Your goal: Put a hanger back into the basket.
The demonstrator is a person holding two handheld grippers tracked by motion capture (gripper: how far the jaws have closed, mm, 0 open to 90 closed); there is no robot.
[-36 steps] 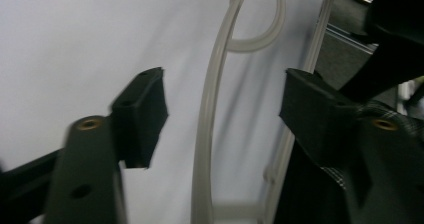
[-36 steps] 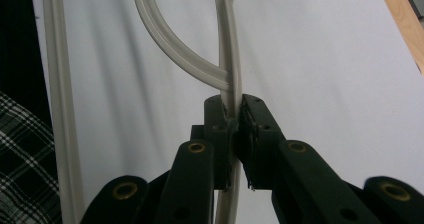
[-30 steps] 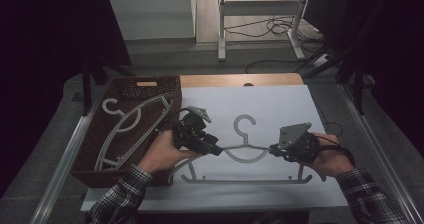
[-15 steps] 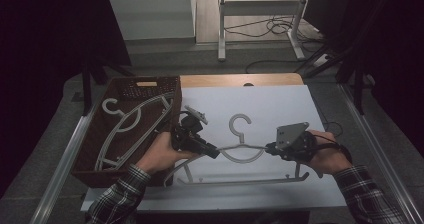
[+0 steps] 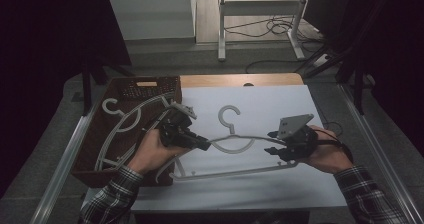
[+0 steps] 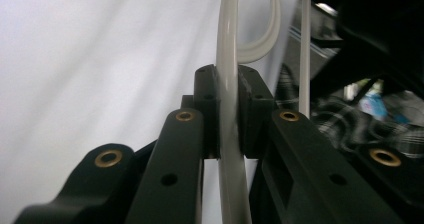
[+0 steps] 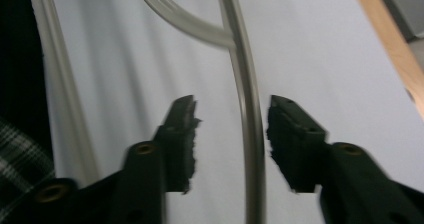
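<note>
My left gripper (image 5: 202, 144) is clamped tight on the shoulder bar of the pale grey plastic clothes hanger (image 5: 235, 141), jaws pressed against it on both sides. My right gripper (image 5: 272, 142) stands wide apart, its jaws straddling the hanger's other shoulder without touching it. The hanger lies across the white table sheet (image 5: 280, 104), its left end by the dark woven wicker basket (image 5: 145, 86), where more pale hangers (image 5: 120, 124) rest.

Open white table surface (image 7: 345, 44) is seen ahead of the right gripper's (image 5: 272, 143) jaws, whose gap is occupied by the hanger (image 7: 247, 124) arm. Passage beside the left gripper's (image 6: 228, 109) jaws is blocked by the wicker basket (image 5: 145, 86).
</note>
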